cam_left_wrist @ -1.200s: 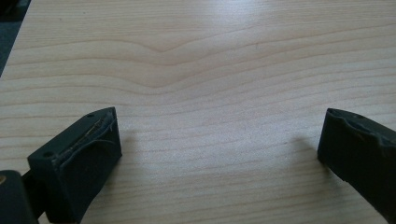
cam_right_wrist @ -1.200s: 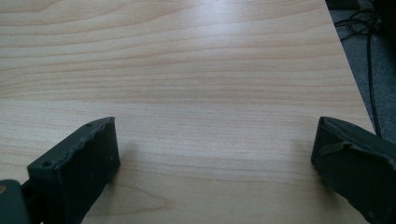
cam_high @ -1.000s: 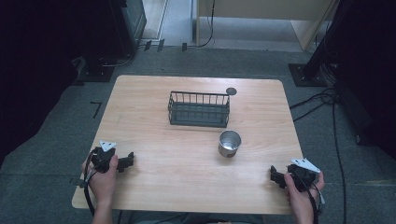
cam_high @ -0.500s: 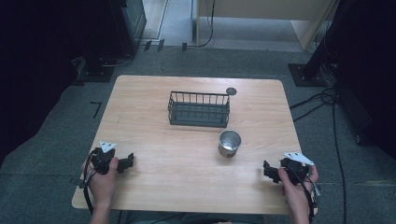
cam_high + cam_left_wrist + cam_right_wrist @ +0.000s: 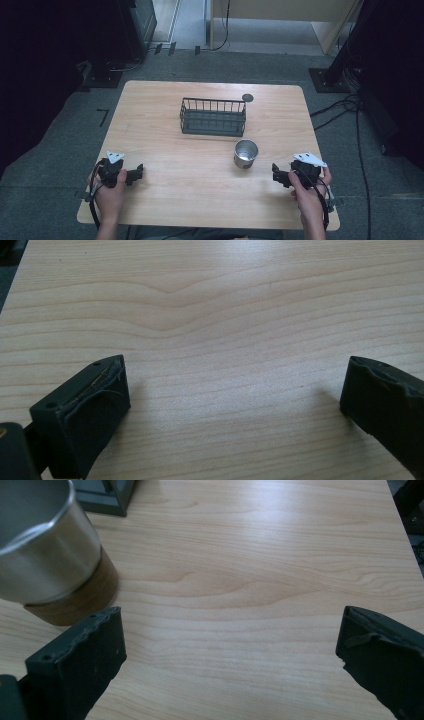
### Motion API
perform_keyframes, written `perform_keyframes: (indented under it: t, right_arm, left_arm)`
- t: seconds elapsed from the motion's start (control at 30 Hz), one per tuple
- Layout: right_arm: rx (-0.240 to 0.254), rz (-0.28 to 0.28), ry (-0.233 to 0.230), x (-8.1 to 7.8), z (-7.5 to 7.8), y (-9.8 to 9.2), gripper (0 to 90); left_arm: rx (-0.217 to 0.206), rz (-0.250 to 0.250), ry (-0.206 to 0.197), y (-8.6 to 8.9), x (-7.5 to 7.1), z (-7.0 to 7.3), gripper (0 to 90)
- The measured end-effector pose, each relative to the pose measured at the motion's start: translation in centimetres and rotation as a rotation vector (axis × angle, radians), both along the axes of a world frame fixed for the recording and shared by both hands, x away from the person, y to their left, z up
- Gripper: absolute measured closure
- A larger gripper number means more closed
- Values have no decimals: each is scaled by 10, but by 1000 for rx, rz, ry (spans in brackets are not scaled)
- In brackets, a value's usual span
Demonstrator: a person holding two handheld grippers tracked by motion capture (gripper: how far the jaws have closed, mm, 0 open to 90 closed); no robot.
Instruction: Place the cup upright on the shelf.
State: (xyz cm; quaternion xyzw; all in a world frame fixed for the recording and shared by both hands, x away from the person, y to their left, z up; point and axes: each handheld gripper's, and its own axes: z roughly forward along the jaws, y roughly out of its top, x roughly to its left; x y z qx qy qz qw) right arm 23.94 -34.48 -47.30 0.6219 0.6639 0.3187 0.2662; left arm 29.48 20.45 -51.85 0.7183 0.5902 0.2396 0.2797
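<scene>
So the thing in play looks like the shiny steel cup with a brown band round its base (image 5: 246, 153). It's standing upright on the light wooden table (image 5: 165, 145), just in front of the black wire basket's (image 5: 213, 116) right end, near it but not touching. In the right gripper view the cup (image 5: 47, 560) sits just off the left jaw, beside the gap rather than in it.

The right claw (image 5: 278, 175) is near the cup on its right, low over the table, jaws spread wide with nothing between them (image 5: 230, 645). The left claw (image 5: 134, 174) sits well apart near the front left of the table, also wide and empty (image 5: 235, 400), looking at bare wood.

My read: this is the approach step, nothing grabbed yet. Next move probably calls for swinging the right claw leftward so the cup's wall lands between the jaws, then closing gently, since it's smooth metal and could slip or tip.

Hard to tell: whether the cup has anything inside, since its top is cut off up close. There's also a small dark round thing (image 5: 247, 97) behind the basket, too tiny to identify.
</scene>
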Motion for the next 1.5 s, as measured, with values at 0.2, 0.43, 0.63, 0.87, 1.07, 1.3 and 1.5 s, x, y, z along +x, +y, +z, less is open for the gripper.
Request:
perform_keyframes:
  t: [0.2, 0.43, 0.63, 0.87, 1.07, 1.3, 1.5]
  right_arm:
    - [3, 27, -12, 6, 7, 10, 0]
    - [-5, 56, -30, 12, 15, 21, 0]
    - [3, 79, -36, 16, 18, 31, 0]
    - [16, 100, -50, 21, 24, 41, 0]
    - [23, 121, -57, 24, 29, 50, 0]
    - [28, 141, -55, 30, 32, 60, 0]
    - [47, 173, -39, 33, 32, 67, 0]
  left_arm:
    - [-1, 1, -1, 0, 0, 0, 0]
    - [0, 0, 0, 0, 0, 0, 0]
    - [-1, 1, -1, 0, 0, 0, 0]
    - [0, 1, 0, 0, 0, 0, 0]
    - [0, 1, 0, 0, 0, 0, 0]
    - [0, 1, 0, 0, 0, 0, 0]
    - [0, 1, 0, 0, 0, 0, 0]
